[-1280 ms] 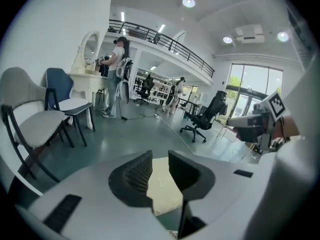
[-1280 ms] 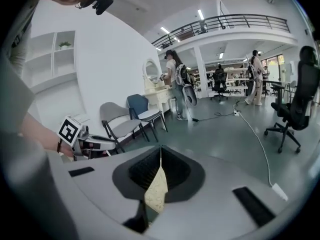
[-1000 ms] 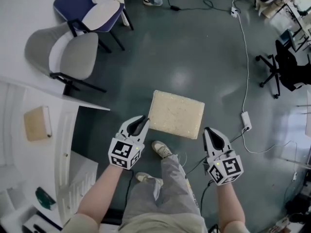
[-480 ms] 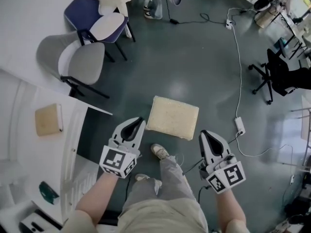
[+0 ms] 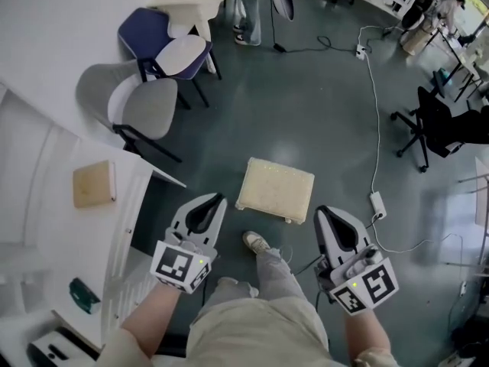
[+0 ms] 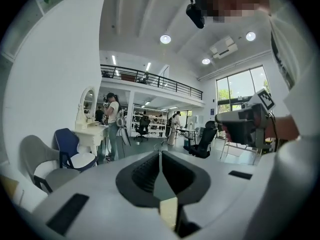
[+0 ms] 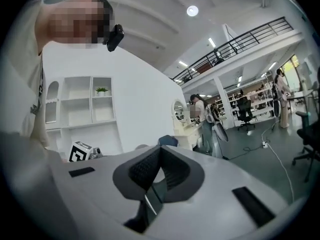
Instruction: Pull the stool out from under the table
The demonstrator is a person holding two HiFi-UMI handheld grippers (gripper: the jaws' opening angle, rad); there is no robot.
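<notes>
The stool (image 5: 276, 189), a low cream rectangular seat, stands on the dark floor out in front of the person's feet, apart from the white table (image 5: 53, 228) at the left. My left gripper (image 5: 218, 199) hangs shut and empty, just left of the stool's near corner and above the floor. My right gripper (image 5: 322, 211) is shut too, holding nothing, to the right of the stool's near edge. In the left gripper view the jaws (image 6: 159, 153) meet with nothing between them, and in the right gripper view the jaws (image 7: 160, 147) are likewise together. Both gripper views point up across the room.
A grey chair (image 5: 130, 107) and a blue chair (image 5: 164, 40) stand at the upper left by the table. A tan block (image 5: 94, 183) lies on the table. A white cable with a power strip (image 5: 377, 202) runs along the right. A black office chair (image 5: 432, 125) is far right.
The grippers have drawn back from the stool, which now sits farther from them. The left jaws have come together. The head view has lifted and shifted, showing more of the table.
</notes>
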